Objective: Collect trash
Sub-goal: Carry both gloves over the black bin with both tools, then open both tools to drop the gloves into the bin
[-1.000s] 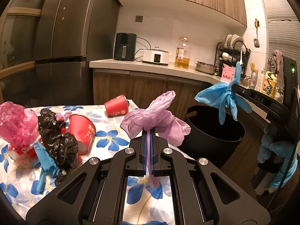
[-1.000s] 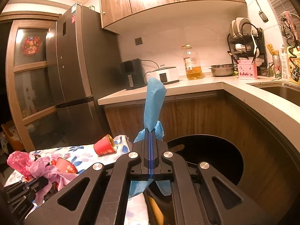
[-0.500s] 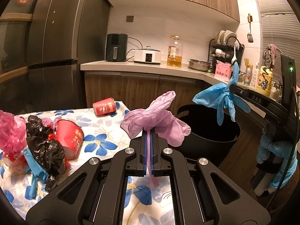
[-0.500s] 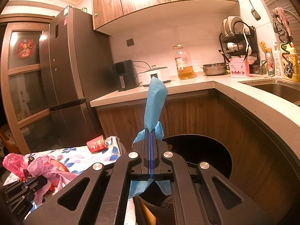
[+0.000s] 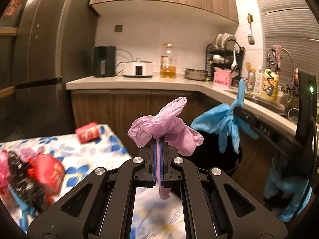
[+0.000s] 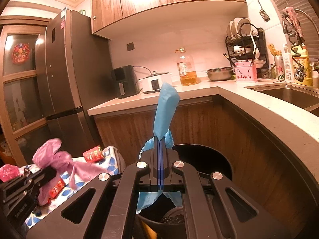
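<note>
My left gripper (image 5: 159,142) is shut on a crumpled purple glove (image 5: 163,123) and holds it in the air at the right edge of the floral table (image 5: 95,151), close to the black trash bin (image 5: 237,159). My right gripper (image 6: 160,139) is shut on a blue glove (image 6: 165,107) and holds it over the bin's opening (image 6: 201,159). In the left wrist view the blue glove (image 5: 225,123) hangs from the right gripper above the bin. In the right wrist view the purple glove (image 6: 57,159) shows at the left.
On the table lie two red paper cups (image 5: 87,132) (image 5: 47,169), a black bag (image 5: 22,177) and a pink bag (image 6: 8,172). The wooden counter (image 6: 259,107) with a sink (image 6: 289,95) curves around the bin. A dark fridge (image 5: 39,59) stands at the left.
Both grippers have moved right toward the bin with their gloves. The left gripper has left the middle of the table; the bin opening has grown larger under the right gripper.
</note>
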`<state>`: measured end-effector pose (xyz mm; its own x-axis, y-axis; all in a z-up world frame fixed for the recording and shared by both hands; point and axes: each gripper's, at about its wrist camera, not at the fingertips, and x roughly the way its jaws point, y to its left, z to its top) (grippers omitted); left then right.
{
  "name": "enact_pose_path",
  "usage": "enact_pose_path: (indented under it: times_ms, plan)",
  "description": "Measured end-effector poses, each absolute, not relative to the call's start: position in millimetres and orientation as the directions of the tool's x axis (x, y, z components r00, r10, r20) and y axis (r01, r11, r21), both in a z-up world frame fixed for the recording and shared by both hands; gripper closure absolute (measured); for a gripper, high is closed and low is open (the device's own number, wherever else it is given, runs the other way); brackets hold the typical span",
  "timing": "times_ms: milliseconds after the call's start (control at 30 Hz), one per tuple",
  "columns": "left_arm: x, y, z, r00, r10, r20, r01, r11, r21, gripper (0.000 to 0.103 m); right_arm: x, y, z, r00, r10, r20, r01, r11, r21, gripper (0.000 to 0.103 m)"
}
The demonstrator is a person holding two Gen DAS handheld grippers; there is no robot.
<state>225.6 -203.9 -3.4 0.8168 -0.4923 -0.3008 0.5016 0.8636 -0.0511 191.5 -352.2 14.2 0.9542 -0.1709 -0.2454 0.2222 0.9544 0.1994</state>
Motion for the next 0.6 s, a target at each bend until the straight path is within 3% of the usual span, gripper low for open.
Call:
enact_pose_path:
  times_ms: [600]
  plan:
    - [273.0, -272.0, -27.2, 0.751, -0.560, -0.350, 0.574, 0.816, -0.073, 0.101, 197.9, -386.6, 5.6, 0.940, -0.205, -0.272, 0.268, 0.938, 0.221, 0.102]
